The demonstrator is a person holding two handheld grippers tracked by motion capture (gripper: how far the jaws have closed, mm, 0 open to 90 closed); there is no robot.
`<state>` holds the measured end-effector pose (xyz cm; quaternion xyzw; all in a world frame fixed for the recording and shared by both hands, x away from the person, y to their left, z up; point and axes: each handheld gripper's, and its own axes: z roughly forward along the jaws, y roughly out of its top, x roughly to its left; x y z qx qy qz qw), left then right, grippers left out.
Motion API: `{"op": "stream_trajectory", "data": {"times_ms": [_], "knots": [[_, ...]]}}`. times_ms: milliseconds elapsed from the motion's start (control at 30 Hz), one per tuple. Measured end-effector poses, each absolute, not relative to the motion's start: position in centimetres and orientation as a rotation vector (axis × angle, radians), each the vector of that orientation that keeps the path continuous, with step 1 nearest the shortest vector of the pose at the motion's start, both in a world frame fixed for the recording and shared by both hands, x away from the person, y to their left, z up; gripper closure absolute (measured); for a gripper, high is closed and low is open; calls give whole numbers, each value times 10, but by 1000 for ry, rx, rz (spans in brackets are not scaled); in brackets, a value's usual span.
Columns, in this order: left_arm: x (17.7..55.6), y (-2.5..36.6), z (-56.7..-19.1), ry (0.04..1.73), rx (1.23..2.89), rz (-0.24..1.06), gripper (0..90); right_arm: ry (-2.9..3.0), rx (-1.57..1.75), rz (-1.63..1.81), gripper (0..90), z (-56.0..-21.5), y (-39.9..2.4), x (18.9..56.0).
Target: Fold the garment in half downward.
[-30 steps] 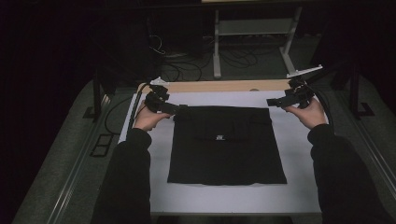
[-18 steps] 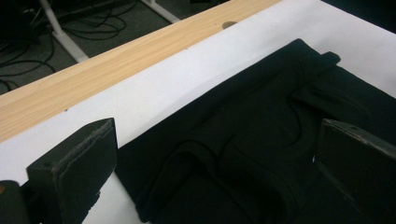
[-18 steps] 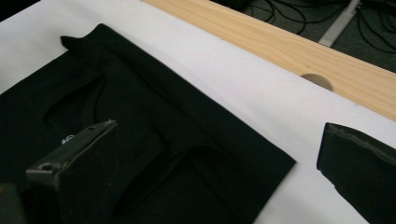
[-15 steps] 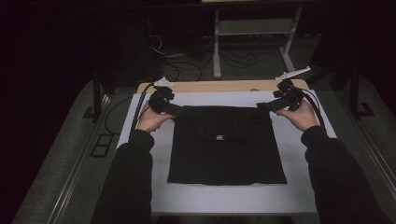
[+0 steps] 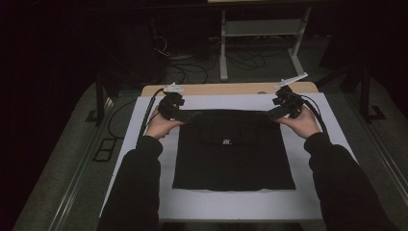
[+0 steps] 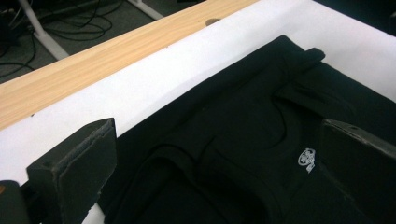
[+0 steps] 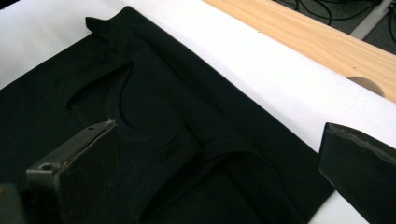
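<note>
Right gripper point(image 5: 278, 113) drawn inward, both at black shirt point(image 5: 233, 149) corners

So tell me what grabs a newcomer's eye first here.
A black folded garment lies flat in the middle of the white sheet covering the table. The left tool and right tool sit at its two far corners, jaws open. A small white logo marks the cloth.

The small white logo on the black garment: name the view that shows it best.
The left gripper view: the white logo is close and sharp on the black garment. In the high view it is a tiny speck. The right gripper view offers plain black folds.
</note>
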<state>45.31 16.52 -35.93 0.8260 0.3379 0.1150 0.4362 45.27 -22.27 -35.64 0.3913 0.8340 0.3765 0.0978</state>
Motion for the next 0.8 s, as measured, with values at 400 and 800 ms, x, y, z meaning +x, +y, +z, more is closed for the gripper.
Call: {"op": "stream_trajectory", "data": {"times_ms": [400, 800], "knots": [[449, 152, -368, 807, 2043, 242, 0, 2515, 1120, 1133, 0, -366, -203, 450], [452, 142, -379, 803, 2044, 232, 0, 2542, 1128, 1157, 0, -380, -195, 451]]}}
